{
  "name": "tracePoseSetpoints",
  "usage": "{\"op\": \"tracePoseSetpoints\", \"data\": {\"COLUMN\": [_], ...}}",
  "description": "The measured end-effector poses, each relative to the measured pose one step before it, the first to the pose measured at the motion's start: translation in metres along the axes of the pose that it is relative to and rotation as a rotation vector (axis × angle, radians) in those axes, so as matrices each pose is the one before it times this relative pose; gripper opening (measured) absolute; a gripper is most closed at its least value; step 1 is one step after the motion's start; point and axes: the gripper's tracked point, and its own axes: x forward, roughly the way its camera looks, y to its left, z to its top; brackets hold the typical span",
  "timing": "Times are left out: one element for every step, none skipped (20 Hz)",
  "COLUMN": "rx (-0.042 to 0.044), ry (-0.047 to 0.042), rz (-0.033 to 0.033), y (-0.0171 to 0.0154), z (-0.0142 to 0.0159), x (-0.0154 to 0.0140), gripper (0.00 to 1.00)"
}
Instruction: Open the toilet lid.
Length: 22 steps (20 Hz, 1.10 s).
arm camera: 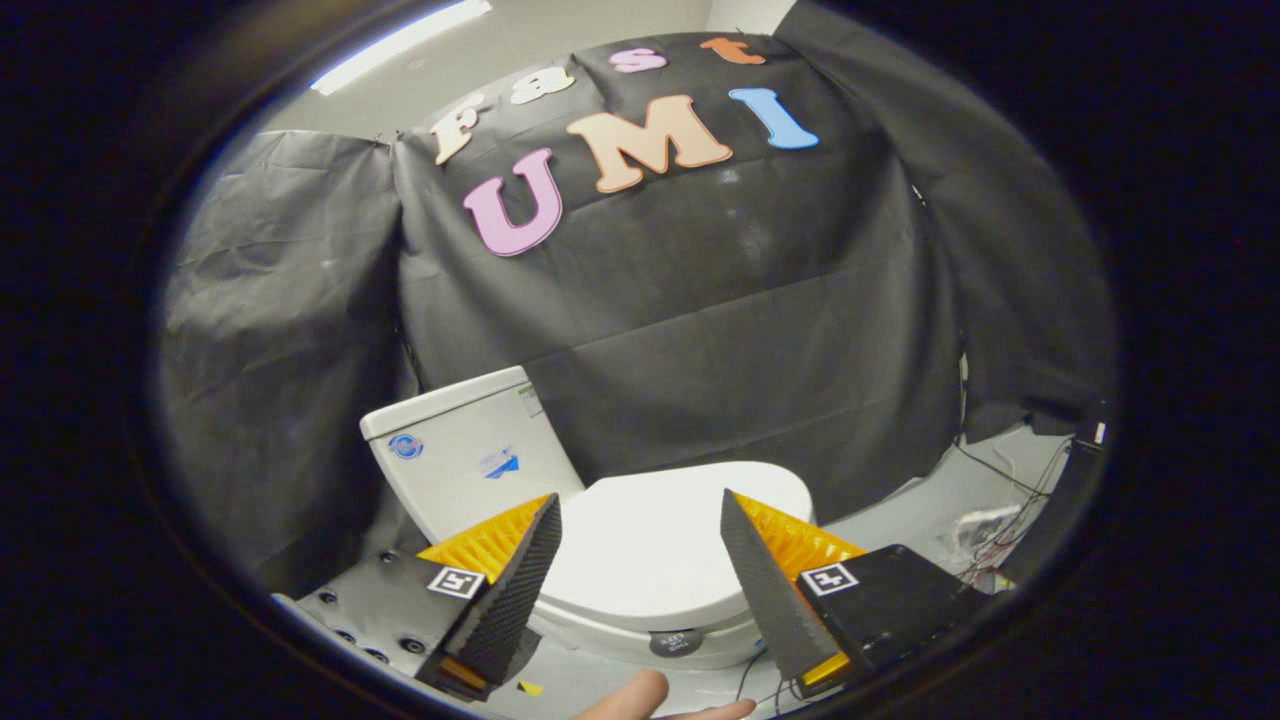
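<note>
Pale floor (900, 515) carries the toilet (640, 560) (lid shut) and tangled cables (1000, 530) beside it.

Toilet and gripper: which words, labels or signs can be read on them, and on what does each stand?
Nothing is readable.
Tank: three stickers, too small to read.
Dark round disc below the closed lid: writing blurred.
Gripper, open, fingers either side of the lid: two square markers, patterns without words.

Gripper view from above the jaws, facing down onto nearby toilet lid (650, 540).
</note>
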Motion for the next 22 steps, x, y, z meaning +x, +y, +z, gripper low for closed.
{"op": "tracePoseSetpoints", "data": {"rx": [0.03422, 0.04348, 0.05196, 0.05264, 0.05074, 0.05, 0.05477, 0.06037, 0.05744, 0.04659, 0.02379, 0.01176, 0.01752, 0.03045, 0.02787, 0.02912, 0.02689, 0.02205, 0.02185, 0.02158, 0.02412, 0.02734], "ry": [0.0147, 0.01327, 0.01352, 0.00573, -0.00511, -0.01966, -0.02078, -0.02303, -0.02095, -0.01704, -0.02383, -0.0149, -0.00806, -0.00413, 0.00282, 0.01749, 0.01619, 0.02459, 0.03236, 0.03386, 0.03245, 0.02429], "rz": [-0.00373, 0.00499, 0.00727, 0.00709, -0.00025, -0.0041, -0.00916, -0.01939, -0.03169, -0.02657, -0.00647, -0.01708, -0.01764, 0.00456, 0.00693, 0.01827, 0.00862, -0.00448, -0.01878, -0.02434, -0.03321, -0.02139], "y": [-0.00202, -0.0018, -0.00059, -0.00122, -0.00432, -0.0044, -0.00645, -0.00629, -0.01077, -0.00824, -0.00383, -0.00528, -0.00558, -0.0006, -0.00068, -0.00043, -0.00088, -0.00415, -0.00344, -0.00753, -0.0107, -0.00759], "z": [-0.00643, -0.0074, -0.00701, -0.00481, -0.00296, -0.00173, -0.00012, 0.00093, 0.00027, -0.00034, -0.00185, -0.00209, -0.0006, -0.00092, -0.00106, -0.00582, -0.00528, -0.00814, -0.00913, -0.0114, -0.01279, -0.00905], "x": [0.00146, 0.00113, 0.00105, 0.00144, 0.00043, -0.00019, -0.00017, -0.00007, 0.00057, 0.0025, 0.00089, 0.00161, 0.00083, -0.00196, 0.00068, -0.00021, 0.00063, 0.00098, -0.00001, 0.00094, 0.00173, 0.00221], "gripper": [0.99, 0.99, 0.99, 0.98, 0.98, 0.97, 0.97, 0.97, 0.96, 0.96, 0.96, 0.96, 0.96, 0.96, 0.96, 0.96, 0.96, 0.96, 0.96, 0.96, 0.96, 0.96]}}
